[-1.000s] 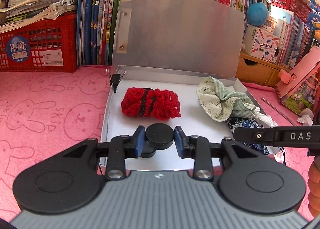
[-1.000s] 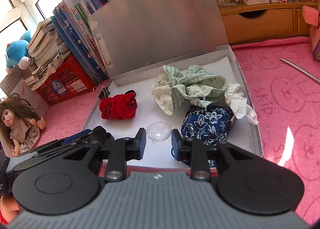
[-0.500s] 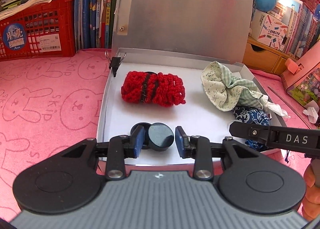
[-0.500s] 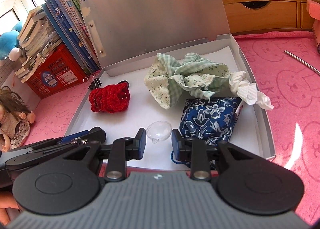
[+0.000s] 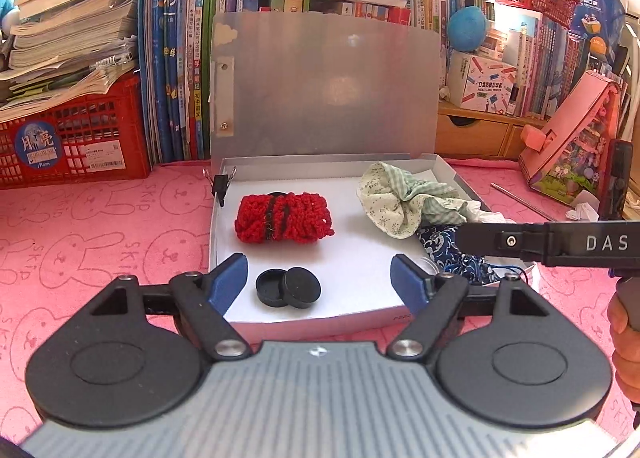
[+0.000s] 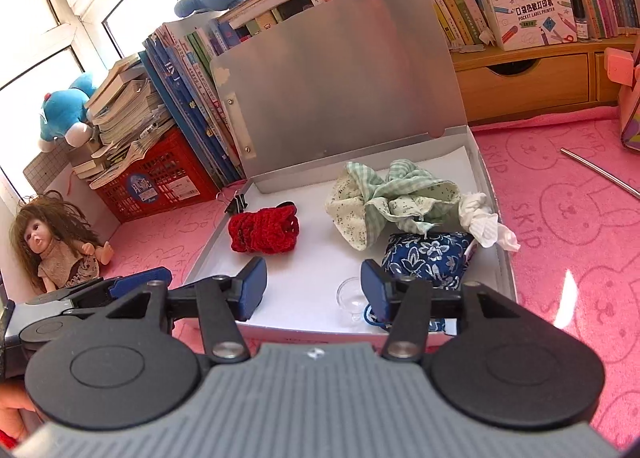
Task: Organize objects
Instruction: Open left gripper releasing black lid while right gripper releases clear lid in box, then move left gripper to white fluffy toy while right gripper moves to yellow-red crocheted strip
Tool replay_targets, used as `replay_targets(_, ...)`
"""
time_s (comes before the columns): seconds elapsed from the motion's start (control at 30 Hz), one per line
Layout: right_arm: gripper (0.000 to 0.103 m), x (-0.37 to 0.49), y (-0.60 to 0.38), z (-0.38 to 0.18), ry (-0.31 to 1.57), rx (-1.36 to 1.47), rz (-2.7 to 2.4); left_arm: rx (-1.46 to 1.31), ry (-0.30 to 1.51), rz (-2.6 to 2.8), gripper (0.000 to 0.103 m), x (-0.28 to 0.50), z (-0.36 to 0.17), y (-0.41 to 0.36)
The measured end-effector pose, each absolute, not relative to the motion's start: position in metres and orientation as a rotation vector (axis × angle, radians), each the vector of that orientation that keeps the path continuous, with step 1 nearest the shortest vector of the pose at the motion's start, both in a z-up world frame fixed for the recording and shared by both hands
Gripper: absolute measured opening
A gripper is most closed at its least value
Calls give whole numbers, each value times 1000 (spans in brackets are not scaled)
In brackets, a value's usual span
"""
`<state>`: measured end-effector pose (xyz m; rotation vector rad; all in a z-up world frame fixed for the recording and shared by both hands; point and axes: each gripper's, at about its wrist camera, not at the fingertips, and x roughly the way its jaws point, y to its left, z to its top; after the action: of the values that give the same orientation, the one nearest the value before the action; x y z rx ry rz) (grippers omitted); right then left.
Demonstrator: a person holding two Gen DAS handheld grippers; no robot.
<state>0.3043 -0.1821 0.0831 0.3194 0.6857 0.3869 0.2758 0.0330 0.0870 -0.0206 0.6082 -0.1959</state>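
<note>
The two black round cases (image 5: 288, 287) lie on the white floor of the open box (image 5: 304, 318), between and just beyond the left gripper (image 5: 320, 282) fingers, which have just been opening and touch nothing. The right gripper (image 6: 312, 290) fingers have likewise spread, with the clear dome (image 6: 352, 294) beside the right finger, untouched. Farther back lie the red crocheted pouch (image 5: 280, 223) and green fabric pouch (image 5: 400, 201).

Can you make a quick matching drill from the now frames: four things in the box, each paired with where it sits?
Things:
1. red knitted piece
2. black round case
3. clear dome
4. binder clip

Places:
A. clipped on the box's far left corner
B. between the open left claw's pads, untouched
C. beside the blue floral pouch, near the front wall
D. left half of the box, behind the black case

Pairs: 1-D, 2-B, 3-C, 4-A
</note>
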Motion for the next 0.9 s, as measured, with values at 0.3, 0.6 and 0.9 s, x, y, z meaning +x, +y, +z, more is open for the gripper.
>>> replay_targets(0.3,76,231,-188,99,591,222,479,-13,504,-264,84,196,96,32)
replay_targets(0.6,80,156,-186,88,517,66,501,67,412,-248,86,127,87,36)
replay_targets(0.9,88,114,-183,81,483,-9,532,45,393,-222,87,87,74,52)
